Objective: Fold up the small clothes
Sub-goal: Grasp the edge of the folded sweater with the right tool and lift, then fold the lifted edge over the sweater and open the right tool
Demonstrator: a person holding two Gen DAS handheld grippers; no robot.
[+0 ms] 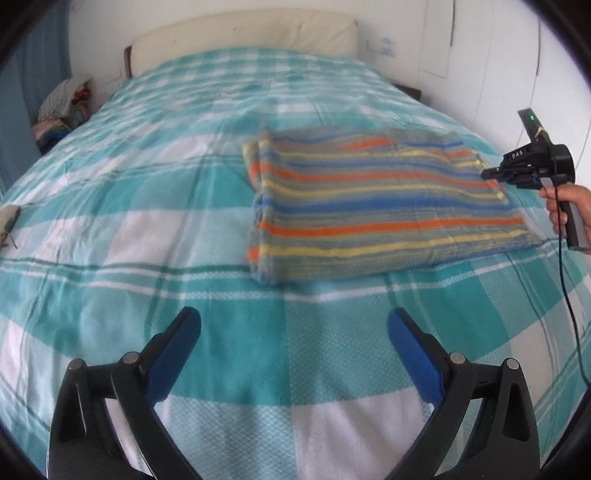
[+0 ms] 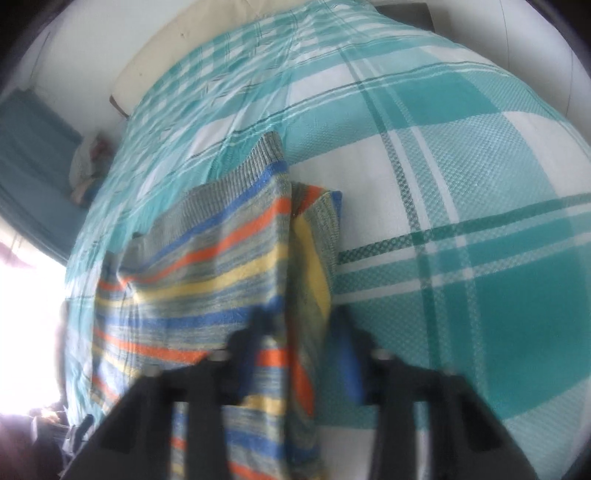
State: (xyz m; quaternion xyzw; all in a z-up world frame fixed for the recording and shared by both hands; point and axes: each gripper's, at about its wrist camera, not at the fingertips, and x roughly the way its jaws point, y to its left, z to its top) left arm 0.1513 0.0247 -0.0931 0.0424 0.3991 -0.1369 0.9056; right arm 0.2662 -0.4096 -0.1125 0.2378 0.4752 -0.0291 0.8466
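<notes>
A striped knit garment point(image 1: 373, 206), grey with orange, yellow and blue bands, lies folded flat on the bed at centre right. My left gripper point(image 1: 293, 332) is open and empty, hovering over the bedspread in front of the garment. My right gripper point(image 1: 487, 173) sits at the garment's right edge in the left wrist view. In the right wrist view the garment point(image 2: 207, 266) fills the lower left, and the right gripper point(image 2: 297, 325) has its fingers partly apart around the garment's folded edge. That view is blurred.
The bed has a teal and white checked bedspread point(image 1: 155, 229) and a cream headboard point(image 1: 243, 35). A pile of clothes point(image 1: 62, 107) lies beside the bed at far left. A small object point(image 1: 9, 221) rests at the bed's left edge. A black cable point(image 1: 565, 295) hangs from the right gripper.
</notes>
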